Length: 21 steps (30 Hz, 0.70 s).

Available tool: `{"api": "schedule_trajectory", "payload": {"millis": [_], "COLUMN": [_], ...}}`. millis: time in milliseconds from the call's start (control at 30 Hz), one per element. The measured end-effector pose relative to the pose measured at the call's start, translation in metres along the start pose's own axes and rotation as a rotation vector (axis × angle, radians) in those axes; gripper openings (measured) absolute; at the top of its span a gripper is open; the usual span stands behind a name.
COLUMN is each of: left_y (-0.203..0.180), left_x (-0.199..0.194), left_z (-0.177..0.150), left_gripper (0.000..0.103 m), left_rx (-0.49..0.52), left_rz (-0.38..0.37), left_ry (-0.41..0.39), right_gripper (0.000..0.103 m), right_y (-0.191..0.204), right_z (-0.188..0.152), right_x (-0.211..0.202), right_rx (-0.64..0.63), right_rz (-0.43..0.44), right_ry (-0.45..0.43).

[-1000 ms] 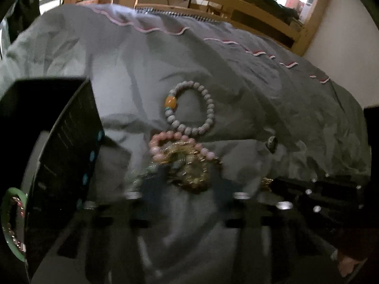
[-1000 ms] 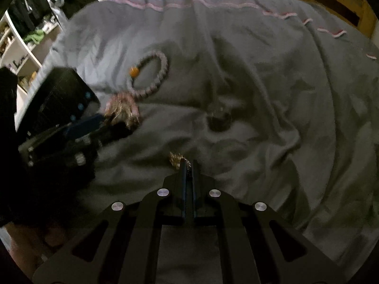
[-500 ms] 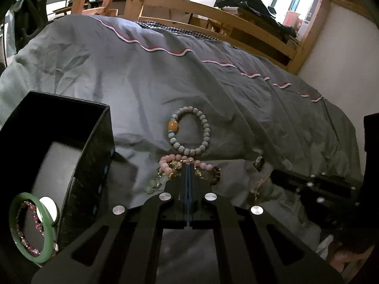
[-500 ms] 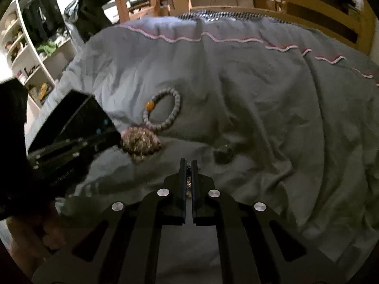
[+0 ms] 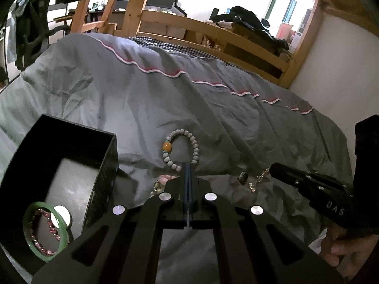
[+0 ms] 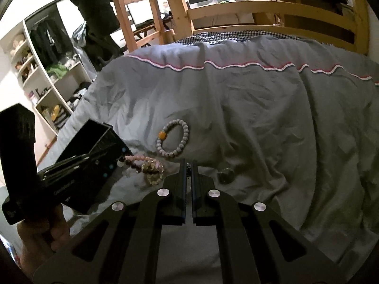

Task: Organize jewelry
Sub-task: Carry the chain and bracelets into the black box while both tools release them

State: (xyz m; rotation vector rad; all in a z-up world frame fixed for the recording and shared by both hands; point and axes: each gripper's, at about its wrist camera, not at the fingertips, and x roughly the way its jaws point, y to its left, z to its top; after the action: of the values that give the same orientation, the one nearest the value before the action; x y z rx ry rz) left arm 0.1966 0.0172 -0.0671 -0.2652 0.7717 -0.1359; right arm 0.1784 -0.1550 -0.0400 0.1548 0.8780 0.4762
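The left gripper (image 5: pixel 188 165) hides most of the pink bead bracelet (image 5: pixel 165 178); the green bangle (image 5: pixel 45 232) sits blurred in the black box (image 5: pixel 104 165), and the chain (image 6: pixel 188 166) between the right gripper (image 6: pixel 188 163) fingers is perhaps gold

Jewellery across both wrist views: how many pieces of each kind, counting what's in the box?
Beaded bracelets: 4 (grey beaded bracelet, pink beaded bracelet, gold beaded bracelet, dark pink beaded bracelet in the black box)
Bangles: 1 (green bangle)
Rings: 1 (dark ring)
Chains: 1 (gold chain)
Total: 7
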Motion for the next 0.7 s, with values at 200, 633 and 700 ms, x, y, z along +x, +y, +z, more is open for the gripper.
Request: {"api": "schedule_trajectory", "payload": {"millis": [200,633,700], "left_y": [-0.009,-0.014,-0.015], "left_x": [-0.016,-0.064,-0.072], "left_z": [0.004,0.015,0.017], "left_gripper": [0.0,0.0,0.0], "left_rx": [0.028,0.034,0.034], "left_rz": [0.009,0.006,0.004], "left_ry": [-0.007,-0.031,-0.037], "right_gripper": [0.004,0.004,0.004], "right_y": [-0.006,0.017,0.022], "right_z": [0.004,0.014,0.017], "right_x": [-0.008,-0.044,-0.049], "right_rx": [0.036,0.007,0.005], "right_rz": [0.014,0.019,0.032], "right_ry": [-0.02,-0.082,-0.088]}}
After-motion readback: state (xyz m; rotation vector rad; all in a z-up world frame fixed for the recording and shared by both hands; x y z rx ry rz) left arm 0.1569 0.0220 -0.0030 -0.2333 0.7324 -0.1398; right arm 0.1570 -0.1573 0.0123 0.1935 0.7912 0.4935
